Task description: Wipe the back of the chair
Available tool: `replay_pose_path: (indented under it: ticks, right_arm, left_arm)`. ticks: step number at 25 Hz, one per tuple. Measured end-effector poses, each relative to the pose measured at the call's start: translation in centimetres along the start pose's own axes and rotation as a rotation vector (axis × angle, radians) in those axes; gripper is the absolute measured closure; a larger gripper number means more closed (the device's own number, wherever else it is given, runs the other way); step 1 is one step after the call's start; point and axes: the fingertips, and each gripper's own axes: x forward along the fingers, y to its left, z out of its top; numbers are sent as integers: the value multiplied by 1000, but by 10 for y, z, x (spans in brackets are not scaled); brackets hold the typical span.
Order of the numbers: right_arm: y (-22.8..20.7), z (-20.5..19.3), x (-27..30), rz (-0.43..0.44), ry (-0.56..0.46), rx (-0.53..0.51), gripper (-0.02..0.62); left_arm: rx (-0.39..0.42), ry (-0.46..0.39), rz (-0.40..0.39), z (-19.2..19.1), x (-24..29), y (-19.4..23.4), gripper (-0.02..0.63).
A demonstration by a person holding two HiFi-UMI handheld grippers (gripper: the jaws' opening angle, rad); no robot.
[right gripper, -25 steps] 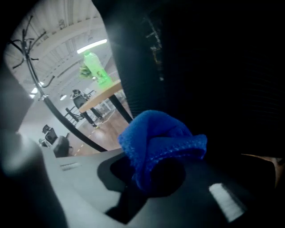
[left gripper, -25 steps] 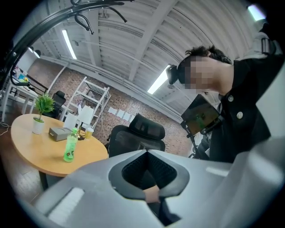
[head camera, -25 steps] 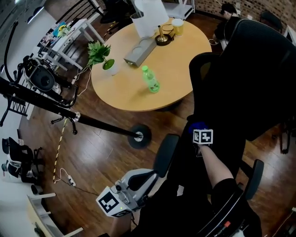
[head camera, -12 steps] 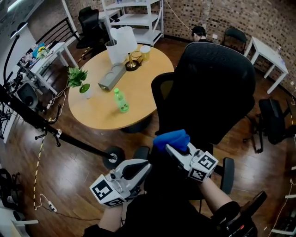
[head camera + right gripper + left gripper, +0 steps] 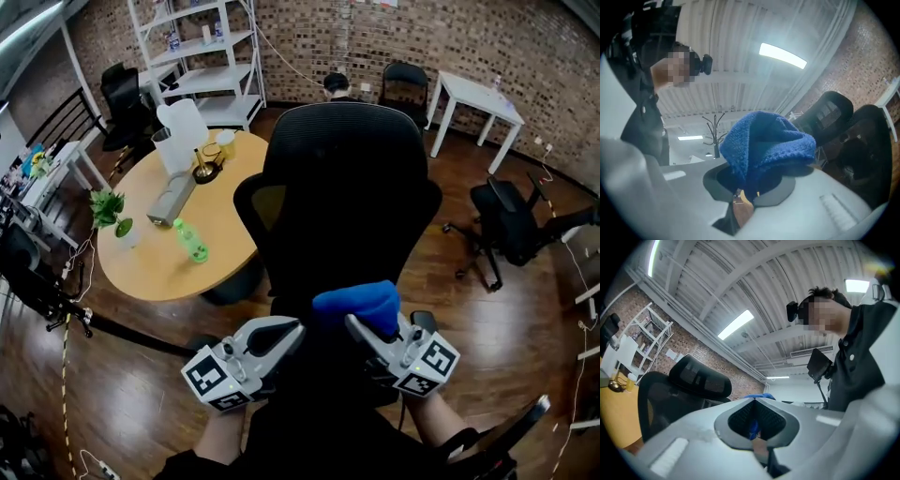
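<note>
The right tool (image 5: 360, 323) pinches a bunched blue cloth (image 5: 358, 302) between its jaws, while the left tool (image 5: 289, 330) beside it has its jaws pressed together on nothing. Both are held low before the black chair (image 5: 342, 187), with the cloth at the foot of its upright back. A round wooden table (image 5: 150, 253) stands beyond the chair, to the left.

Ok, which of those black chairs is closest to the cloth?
The tall mesh-backed chair at centre, directly ahead of the blue cloth in the right gripper; the others stand farther off across the floor.
</note>
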Motion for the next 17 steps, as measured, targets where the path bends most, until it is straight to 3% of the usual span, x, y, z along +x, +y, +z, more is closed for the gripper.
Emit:
replay_pose_path:
  ticks: [4, 17]
  right_arm:
    - [-8, 13, -11, -21, -42, 10, 543]
    - [3, 6, -17, 15, 7, -64, 543]
  left_arm:
    - [1, 4, -5, -2, 8, -2, 601]
    - [0, 6, 47, -11, 10, -4, 601]
